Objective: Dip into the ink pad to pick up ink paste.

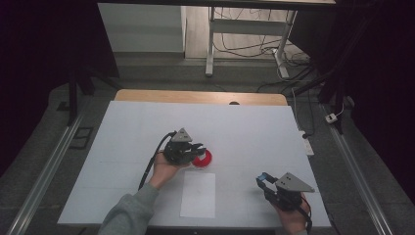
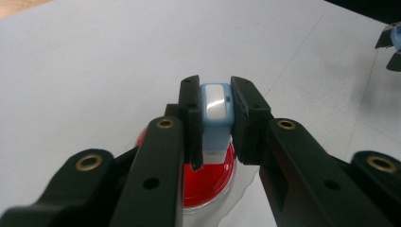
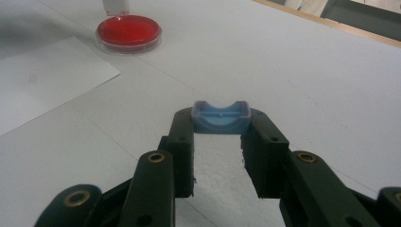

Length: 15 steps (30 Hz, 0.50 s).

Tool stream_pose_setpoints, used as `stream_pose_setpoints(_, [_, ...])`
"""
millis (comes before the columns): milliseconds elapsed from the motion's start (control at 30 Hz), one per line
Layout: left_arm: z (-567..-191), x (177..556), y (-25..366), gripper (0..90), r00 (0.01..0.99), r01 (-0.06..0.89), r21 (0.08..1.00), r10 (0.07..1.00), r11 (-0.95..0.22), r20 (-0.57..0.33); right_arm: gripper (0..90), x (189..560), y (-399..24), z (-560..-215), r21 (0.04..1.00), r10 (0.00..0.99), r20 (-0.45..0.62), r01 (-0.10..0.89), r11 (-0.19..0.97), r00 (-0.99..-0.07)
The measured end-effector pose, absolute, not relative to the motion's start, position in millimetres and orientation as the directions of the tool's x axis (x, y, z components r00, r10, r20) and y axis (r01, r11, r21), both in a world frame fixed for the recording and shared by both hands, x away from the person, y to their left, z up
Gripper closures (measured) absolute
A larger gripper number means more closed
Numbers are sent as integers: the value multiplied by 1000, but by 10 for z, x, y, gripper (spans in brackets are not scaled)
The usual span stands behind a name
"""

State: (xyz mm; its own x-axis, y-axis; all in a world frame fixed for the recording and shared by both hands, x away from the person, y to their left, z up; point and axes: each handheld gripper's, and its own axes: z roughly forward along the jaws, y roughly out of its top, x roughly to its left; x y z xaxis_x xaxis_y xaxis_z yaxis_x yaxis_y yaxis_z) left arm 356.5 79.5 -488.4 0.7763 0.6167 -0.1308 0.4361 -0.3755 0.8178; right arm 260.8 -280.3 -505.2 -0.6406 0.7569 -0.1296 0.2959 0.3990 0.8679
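Left tongs [image 2: 213, 118]: pinching a pale blue stamp-like block [image 2: 215, 111], just above the red dish [image 2: 208, 182].
Right tongs [image 3: 220, 137]: clamped on a blue cap [image 3: 220, 118], well apart from the dish.
Hands: left hand [image 1: 164, 171] mid-desk [image 1: 122, 142], right at the near edge.

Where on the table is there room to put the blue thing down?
The far half of the white table, beyond the left gripper, is bare, as is the stretch between the red dish and the right gripper. The crowded spot is around the dish and the paper sheet.
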Motion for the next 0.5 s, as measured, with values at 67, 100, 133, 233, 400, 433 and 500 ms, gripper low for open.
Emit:
stream_pose_setpoints(67, [-4894, 3567, 786, 757, 776, 435, 818, 617, -377, -128, 652, 2610, -2802, -5054, 868, 757, -129, 297, 399, -640])
stream_pose_setpoints(100, [-4899, 3569, 784, 757, 777, 433, 817, 617, -379, -125, 652, 2611, -2802, -5055, 868, 757, -128, 298, 398, -640])
stream_pose_setpoints(133, [-4905, 3569, 780, 757, 776, 433, 817, 618, -381, -123, 652, 2613, -2803, -5056, 867, 757, -128, 298, 399, -640])
stream_pose_setpoints(233, [-4921, 3572, 774, 757, 777, 429, 816, 620, -388, -114, 652, 2614, -2811, -5054, 869, 759, -126, 299, 395, -638])
stream_pose_setpoints(400, [-4953, 3583, 745, 757, 779, 431, 811, 617, -395, -113, 652, 2616, -2824, -5050, 869, 764, -127, 299, 393, -633])
stream_pose_setpoints(433, [-4961, 3585, 735, 757, 779, 432, 810, 617, -397, -113, 652, 2616, -2823, -5050, 869, 763, -128, 299, 394, -633])
stream_pose_setpoints(500, [-4971, 3589, 726, 757, 779, 434, 809, 616, -396, -116, 652, 2618, -2819, -5054, 870, 761, -125, 299, 392, -636])
